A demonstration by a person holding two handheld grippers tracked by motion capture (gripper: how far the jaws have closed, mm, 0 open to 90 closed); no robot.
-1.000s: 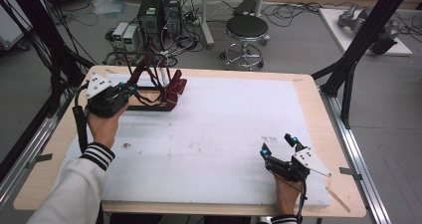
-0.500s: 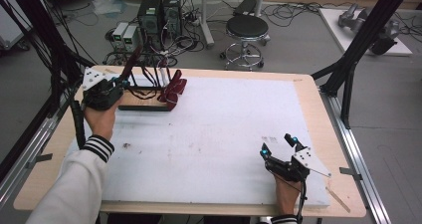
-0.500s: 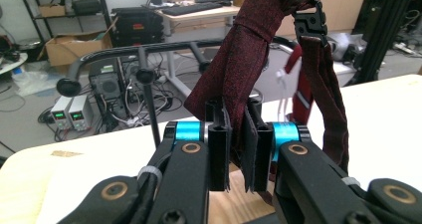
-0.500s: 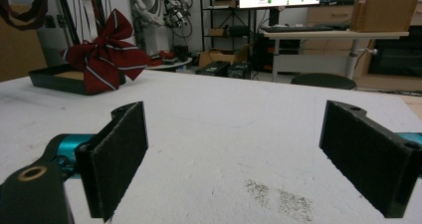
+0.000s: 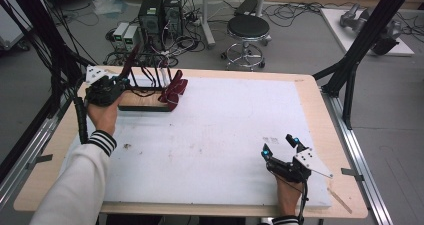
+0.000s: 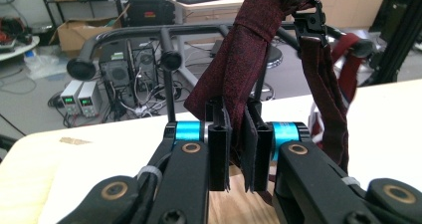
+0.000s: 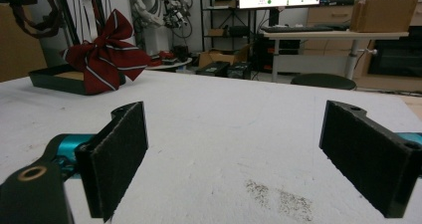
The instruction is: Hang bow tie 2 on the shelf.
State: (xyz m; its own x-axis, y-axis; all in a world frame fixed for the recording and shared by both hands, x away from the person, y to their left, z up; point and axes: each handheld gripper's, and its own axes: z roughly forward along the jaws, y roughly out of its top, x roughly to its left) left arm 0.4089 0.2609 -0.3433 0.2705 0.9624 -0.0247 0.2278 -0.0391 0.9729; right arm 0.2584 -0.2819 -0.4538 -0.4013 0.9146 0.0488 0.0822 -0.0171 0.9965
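A wooden table (image 5: 330,135) carried a white mat (image 5: 215,135) that covered most of its top. At the far left corner of the mat stood a rack (image 5: 145,97), a dark tray with a wooden floor and thin black posts rising from it (in the left gripper view a black bar (image 6: 149,32) with round end caps ran across the top). On the end of the rack nearest the middle of the table hung a dark red bow (image 5: 172,91) with pale stripes, which the right gripper view showed against the tray's edge (image 7: 105,59). The left gripper (image 5: 107,87) was at the rack's left end, held by a hand in a sleeve with a striped cuff; its jaws were closed tight on a dark red strap (image 6: 249,64), which hung from above and passed down between the pads, with a second loop of the same strap and a black clip (image 6: 311,20) just to its right. The right gripper (image 5: 281,147) rested on the mat near the front right corner, well apart from the rack, its jaws standing wide with nothing between them (image 7: 234,149) except bare mat and a small dark smudge (image 7: 278,196).
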